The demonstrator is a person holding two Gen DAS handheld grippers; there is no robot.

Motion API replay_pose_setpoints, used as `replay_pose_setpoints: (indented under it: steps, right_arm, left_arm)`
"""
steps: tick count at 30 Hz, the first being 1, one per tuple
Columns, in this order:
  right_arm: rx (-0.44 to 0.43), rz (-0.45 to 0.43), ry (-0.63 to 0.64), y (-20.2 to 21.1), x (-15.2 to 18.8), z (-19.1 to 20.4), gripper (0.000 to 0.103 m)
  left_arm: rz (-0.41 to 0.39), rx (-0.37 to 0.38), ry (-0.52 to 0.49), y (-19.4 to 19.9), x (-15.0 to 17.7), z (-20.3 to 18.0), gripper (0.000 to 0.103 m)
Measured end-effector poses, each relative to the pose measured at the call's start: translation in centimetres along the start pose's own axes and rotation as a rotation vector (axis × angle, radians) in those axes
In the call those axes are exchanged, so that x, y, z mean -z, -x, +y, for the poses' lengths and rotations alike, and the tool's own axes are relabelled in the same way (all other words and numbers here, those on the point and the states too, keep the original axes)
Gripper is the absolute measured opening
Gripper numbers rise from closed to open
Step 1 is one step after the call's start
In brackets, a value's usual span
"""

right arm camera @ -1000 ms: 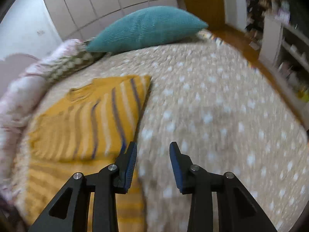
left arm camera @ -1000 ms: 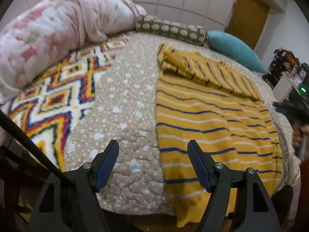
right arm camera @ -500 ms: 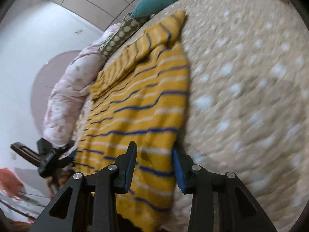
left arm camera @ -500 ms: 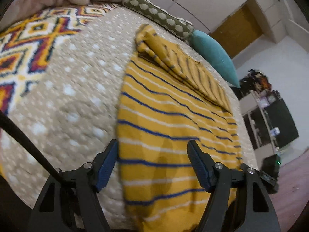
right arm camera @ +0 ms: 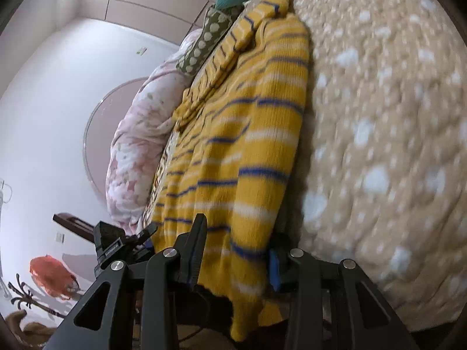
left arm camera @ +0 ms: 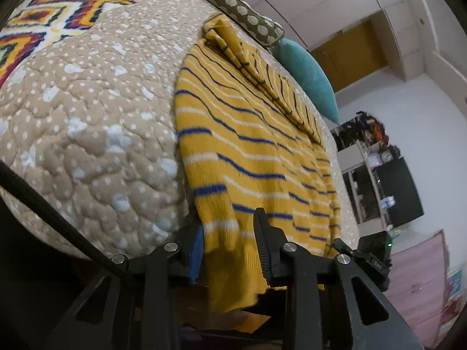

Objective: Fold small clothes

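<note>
A yellow sweater with blue and white stripes (left arm camera: 251, 145) lies flat on the beige dotted quilt (left arm camera: 87, 116), sleeves folded across its far end, hem hanging over the bed's near edge. My left gripper (left arm camera: 230, 245) is open with its jaws on either side of the hem's left corner. My right gripper (right arm camera: 236, 250) is open with its jaws around the hem's right corner of the sweater (right arm camera: 242, 151). The quilt (right arm camera: 394, 116) fills the right of that view. Each gripper shows in the other's view, at the opposite corner.
A teal pillow (left arm camera: 309, 73) and a dotted olive bolster (left arm camera: 239, 11) lie beyond the sweater. A patterned blanket (left arm camera: 43, 20) covers the far left. A pink floral duvet (right arm camera: 137, 134) is bunched beside the sweater. Shelves (left arm camera: 379, 175) stand at the right.
Both grippers dropped to the bed's near edge and moved onto the sweater's hem corners. Both jaw gaps narrowed a little around the fabric.
</note>
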State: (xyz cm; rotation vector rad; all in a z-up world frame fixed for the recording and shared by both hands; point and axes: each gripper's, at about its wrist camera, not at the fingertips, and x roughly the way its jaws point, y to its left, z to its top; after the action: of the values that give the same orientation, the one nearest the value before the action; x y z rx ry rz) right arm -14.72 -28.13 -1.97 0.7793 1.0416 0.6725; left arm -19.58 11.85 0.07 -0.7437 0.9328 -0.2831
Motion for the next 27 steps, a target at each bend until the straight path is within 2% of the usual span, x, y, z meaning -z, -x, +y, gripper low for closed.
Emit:
replay_pose_setpoints:
  steps: [2, 4, 8, 10, 12, 13, 16, 20, 24, 27]
  right_arm:
    - [0.001, 0.008, 0.006, -0.2, 0.9, 0.1, 0.041]
    - [0.006, 0.006, 0.01, -0.3, 1.5, 0.3, 0.041]
    - [0.035, -0.007, 0.01, -0.5, 2.2, 0.8, 0.038]
    - [0.072, -0.004, 0.018, -0.8, 2.4, 1.2, 0.025]
    - [0.134, -0.008, 0.028, -0.9, 2.3, 1.6, 0.012]
    - [0.154, -0.009, 0.03, -0.9, 2.3, 1.8, 0.01]
    - [0.195, -0.014, 0.062, -0.5, 2.1, 2.8, 0.008]
    - [0.183, 0.028, 0.15, 0.9, 3.1, 4.8, 0.008]
    - [0.193, 0.07, 0.213, 2.3, 5.1, 5.9, 0.007]
    - [0.208, 0.081, 0.217, 2.3, 6.1, 5.8, 0.007]
  left_arm:
    - [0.01, -0.011, -0.021, -0.3, 0.3, -0.5, 0.03]
    - [0.012, -0.02, -0.025, -0.7, 0.3, -0.9, 0.035]
    - [0.019, -0.064, -0.039, -1.2, 0.0, -1.5, 0.035]
    - [0.021, -0.156, -0.057, -1.4, -0.2, -2.0, 0.009]
    - [0.013, -0.163, -0.027, -1.0, -0.7, -1.9, 0.009]
    - [0.0, -0.169, -0.013, -0.6, -0.8, -1.9, 0.009]
    - [-0.044, -0.184, -0.028, 1.4, -1.0, -2.8, 0.009]
    - [-0.074, -0.192, -0.082, 3.7, -0.3, -4.0, 0.008]
    - [-0.058, -0.207, -0.1, 4.9, 1.4, -3.9, 0.008]
    - [-0.037, -0.2, -0.064, 5.0, 2.2, -2.5, 0.008]
